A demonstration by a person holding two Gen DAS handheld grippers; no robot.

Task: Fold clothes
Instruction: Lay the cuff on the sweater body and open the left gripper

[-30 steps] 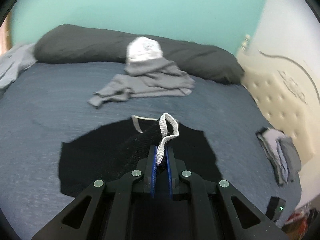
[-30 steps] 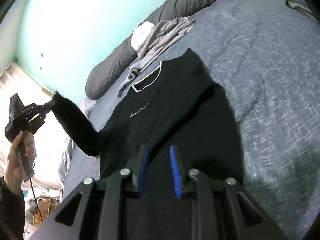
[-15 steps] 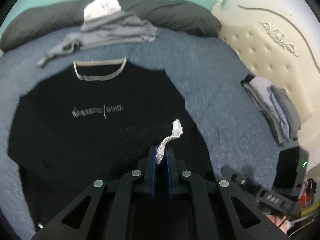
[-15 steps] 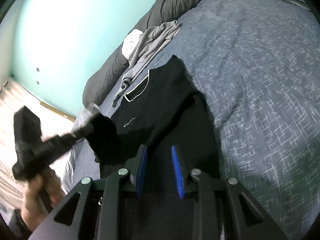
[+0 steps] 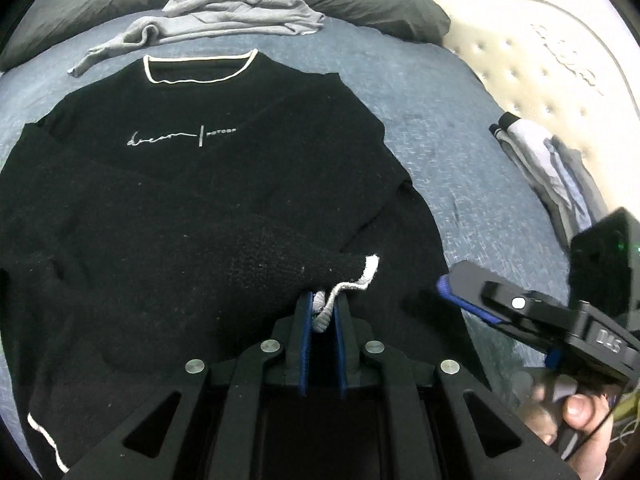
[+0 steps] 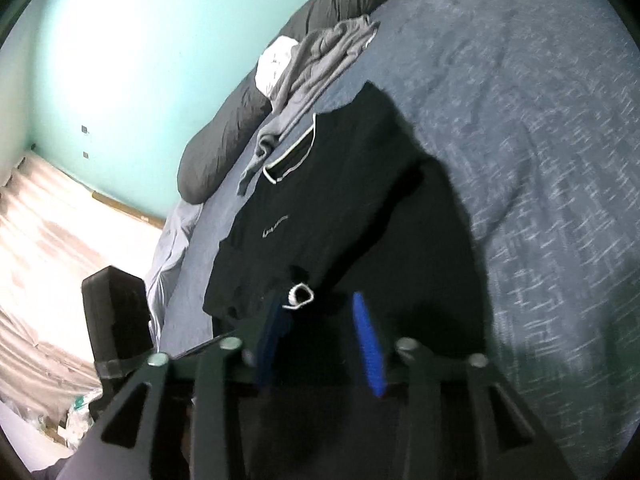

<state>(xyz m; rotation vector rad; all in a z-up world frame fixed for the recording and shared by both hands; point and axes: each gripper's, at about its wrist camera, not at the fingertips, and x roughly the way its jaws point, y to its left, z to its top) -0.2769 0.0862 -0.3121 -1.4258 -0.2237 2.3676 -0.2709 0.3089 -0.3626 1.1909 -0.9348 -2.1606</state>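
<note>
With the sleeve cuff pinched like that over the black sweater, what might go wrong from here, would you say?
1. The left gripper pinches only the white cuff; it may slip out.
2. The sleeve lies bunched across the black sweater, risking a lumpy fold.
3. The right gripper, its jaws opening, sits close and could snag fabric.

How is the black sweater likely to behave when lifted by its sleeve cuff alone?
Probably floppy: the black sweater lies creased on the bed, its sleeve draped across the body. The left gripper pinches only the white cuff, so the rest would likely sag. The knit looks thick, probably grippy.
</note>
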